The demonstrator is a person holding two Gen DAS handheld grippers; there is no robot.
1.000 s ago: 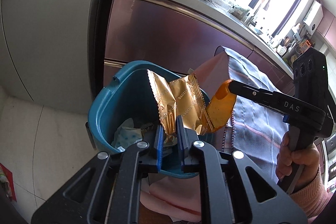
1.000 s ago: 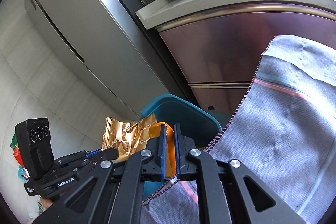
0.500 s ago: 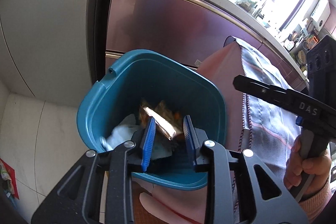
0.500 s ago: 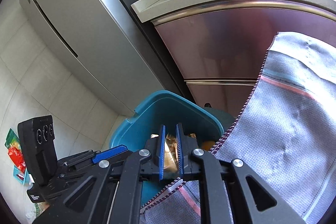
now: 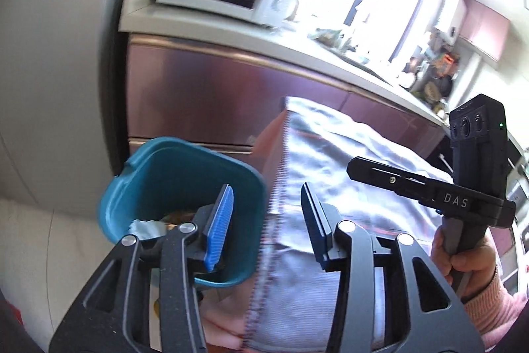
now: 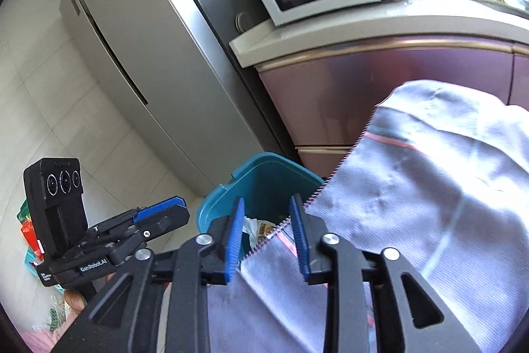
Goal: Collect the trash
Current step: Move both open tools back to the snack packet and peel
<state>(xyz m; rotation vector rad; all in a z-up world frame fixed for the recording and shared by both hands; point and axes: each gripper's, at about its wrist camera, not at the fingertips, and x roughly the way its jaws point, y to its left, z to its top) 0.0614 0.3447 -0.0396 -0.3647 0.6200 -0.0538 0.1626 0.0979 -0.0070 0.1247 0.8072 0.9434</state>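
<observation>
Kitchen floor by the fridge: teal bin sits beside the cloth-covered table for easy drops. Both claws, left gripper and right gripper, have just been opening, nothing between them, wrappers already binned.

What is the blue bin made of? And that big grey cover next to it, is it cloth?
The blue bin looks like moulded plastic: smooth walls of one even teal colour, rounded corners and a soft sheen. The grey cover does seem to be woven cloth: it hangs in soft folds, has a fine ribbed weave and a stitched, zigzag-looking edge. How thick or stiff either is cannot be told.
</observation>
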